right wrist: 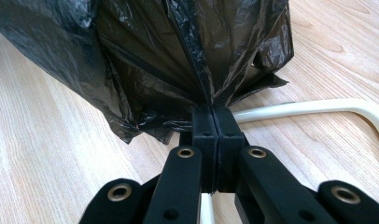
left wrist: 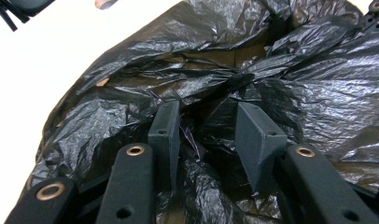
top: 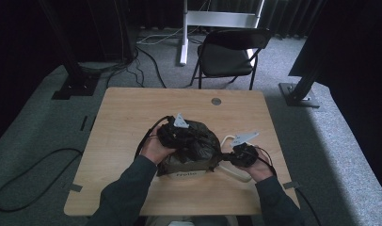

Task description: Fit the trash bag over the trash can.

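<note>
Worktop [top: 123, 117]: bears all items. Black plastic bag [top: 198, 141] lies at its centre, crumpled over something with a white base, fitting unfinished. Right tool [right wrist: 214, 116] is clamped tight on the bag's edge. Left tool [left wrist: 206, 128] stands part open over bag folds, gripping nothing.

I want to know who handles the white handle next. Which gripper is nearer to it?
Right. The right gripper, jaws shut on the black bag, sits just over the white handle. The left gripper is open over the bag's top, farther away.
</note>
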Tool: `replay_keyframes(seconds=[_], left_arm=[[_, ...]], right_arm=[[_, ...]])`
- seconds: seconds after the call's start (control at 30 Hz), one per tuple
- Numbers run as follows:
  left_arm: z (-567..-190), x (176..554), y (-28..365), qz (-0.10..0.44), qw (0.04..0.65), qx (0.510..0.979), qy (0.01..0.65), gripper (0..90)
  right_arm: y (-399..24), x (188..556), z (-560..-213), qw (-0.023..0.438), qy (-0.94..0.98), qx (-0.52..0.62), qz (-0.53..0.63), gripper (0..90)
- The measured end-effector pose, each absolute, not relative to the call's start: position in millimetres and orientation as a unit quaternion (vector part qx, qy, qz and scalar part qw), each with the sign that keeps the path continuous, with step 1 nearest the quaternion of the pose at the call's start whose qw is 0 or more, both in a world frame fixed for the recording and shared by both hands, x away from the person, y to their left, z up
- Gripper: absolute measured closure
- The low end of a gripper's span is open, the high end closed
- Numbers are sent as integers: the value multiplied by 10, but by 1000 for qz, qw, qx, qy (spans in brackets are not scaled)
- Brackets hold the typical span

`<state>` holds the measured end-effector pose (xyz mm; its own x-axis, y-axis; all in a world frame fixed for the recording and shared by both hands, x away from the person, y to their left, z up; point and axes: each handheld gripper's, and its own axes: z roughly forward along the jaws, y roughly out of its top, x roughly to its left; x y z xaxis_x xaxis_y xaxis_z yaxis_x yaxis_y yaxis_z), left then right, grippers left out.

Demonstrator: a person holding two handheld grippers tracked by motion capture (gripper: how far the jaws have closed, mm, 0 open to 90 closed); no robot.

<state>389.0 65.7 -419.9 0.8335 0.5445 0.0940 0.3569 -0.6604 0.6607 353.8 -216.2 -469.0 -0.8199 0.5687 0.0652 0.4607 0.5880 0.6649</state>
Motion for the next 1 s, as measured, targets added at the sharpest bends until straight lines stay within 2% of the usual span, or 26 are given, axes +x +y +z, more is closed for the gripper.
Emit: replay_keyframes(seconds=[1.0], left_arm=[[-4349, 3952, 510, 142, 258, 929, 222, 552]], right_arm=[[-2168, 3535, -4692, 77, 888, 290, 349, 894]])
